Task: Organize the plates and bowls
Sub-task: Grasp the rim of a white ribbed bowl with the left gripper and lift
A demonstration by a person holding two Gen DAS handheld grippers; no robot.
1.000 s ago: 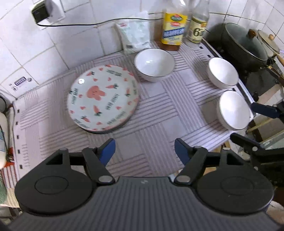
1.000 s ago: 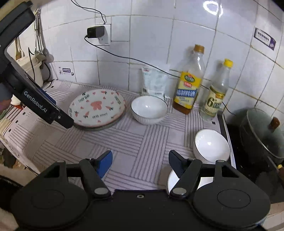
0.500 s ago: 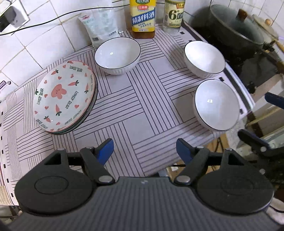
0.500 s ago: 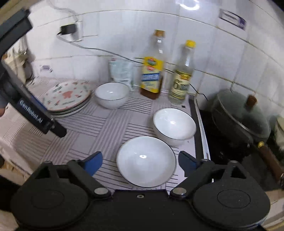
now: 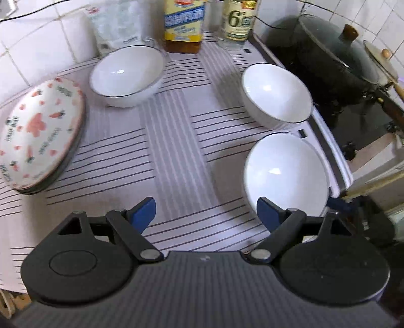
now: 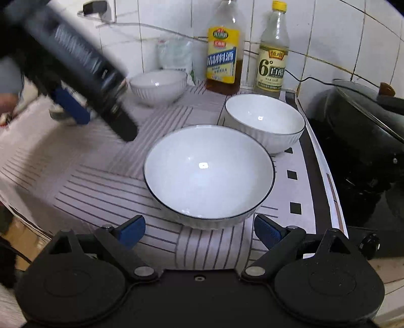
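Striped counter mat (image 6: 106, 181): right gripper (image 6: 199, 230) gapes empty before the nearest bowl (image 6: 209, 174); left gripper (image 5: 205, 213) is opening, empty; next, clamp its rim.

**Left gripper over a striped mat, jaws opening, three bowls and a plate stack ahead**

The left gripper (image 5: 205, 213) hangs above the striped mat (image 5: 174, 151), its blue-padded jaws opening with nothing between them. The right pad overlaps the near rim of the nearest white bowl (image 5: 286, 174) in this view; whether it touches cannot be told. A second white bowl (image 5: 276, 94) sits just beyond it, close to the mat's right edge. A third white bowl (image 5: 127, 75) stands at the back left, near a stack of carrot-patterned plates (image 5: 38, 136) at the left edge. Against the tiled wall stand a plastic packet (image 5: 113, 25), a yellow-labelled bottle (image 5: 183, 25) and a clear bottle (image 5: 238, 21). A dark lidded pot (image 5: 335, 60) sits on the stove at right.
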